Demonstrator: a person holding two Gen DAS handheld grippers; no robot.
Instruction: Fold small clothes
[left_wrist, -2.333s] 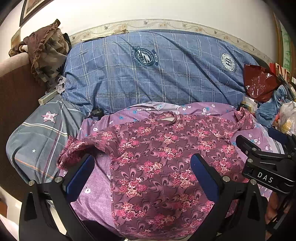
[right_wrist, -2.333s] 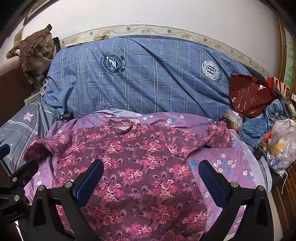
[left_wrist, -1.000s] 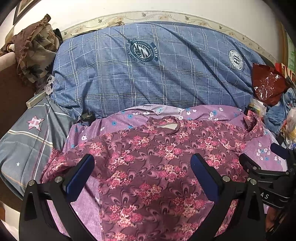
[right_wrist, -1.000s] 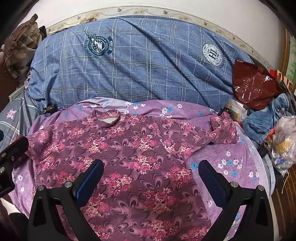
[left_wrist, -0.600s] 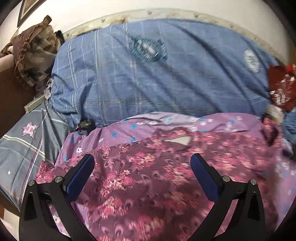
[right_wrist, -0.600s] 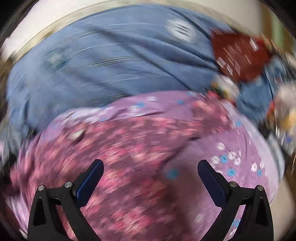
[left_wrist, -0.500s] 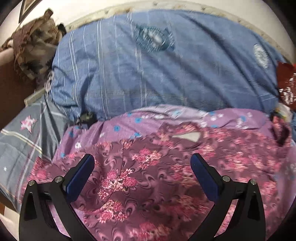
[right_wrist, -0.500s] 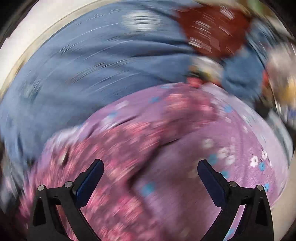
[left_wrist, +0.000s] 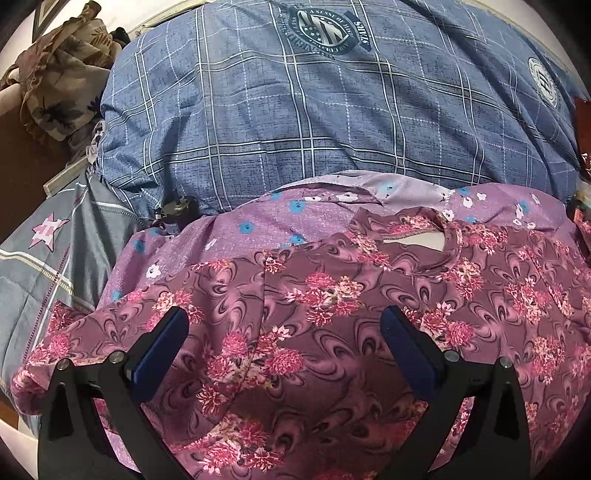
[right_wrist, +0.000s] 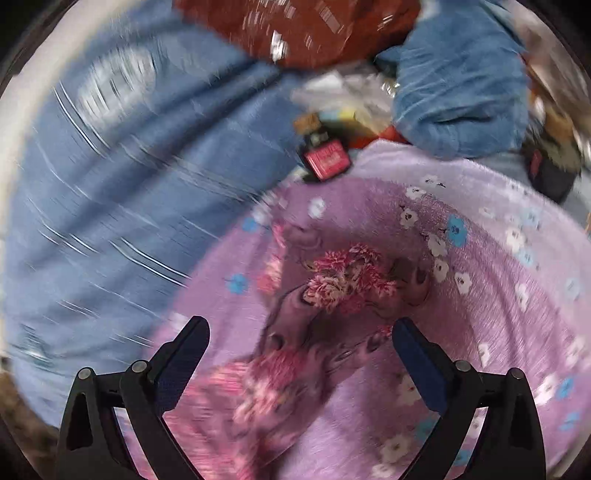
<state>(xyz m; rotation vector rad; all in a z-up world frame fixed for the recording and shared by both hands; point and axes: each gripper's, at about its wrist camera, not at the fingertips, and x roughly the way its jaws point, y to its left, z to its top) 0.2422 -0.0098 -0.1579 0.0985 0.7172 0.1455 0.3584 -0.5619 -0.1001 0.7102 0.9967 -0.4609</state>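
Left hand-held gripper (left_wrist: 282, 332) spread, over floral shirt (left_wrist: 351, 314)

You have swung your right tongs (right_wrist: 301, 339) off the middle of the floral shirt (left_wrist: 369, 332) toward its right sleeve (right_wrist: 343, 284), which now sits at 12 o'clock between the spread jaws. Your left tongs (left_wrist: 284, 328) have pushed forward and leftward; the shirt's neckline has slid to 2 o'clock, and the left sleeve lies at 9 o'clock.

My left gripper (left_wrist: 282, 325) hangs level, jaws spread wide, pointing toward twelve o'clock; my right gripper (right_wrist: 301, 336) gapes equally wide, empty.
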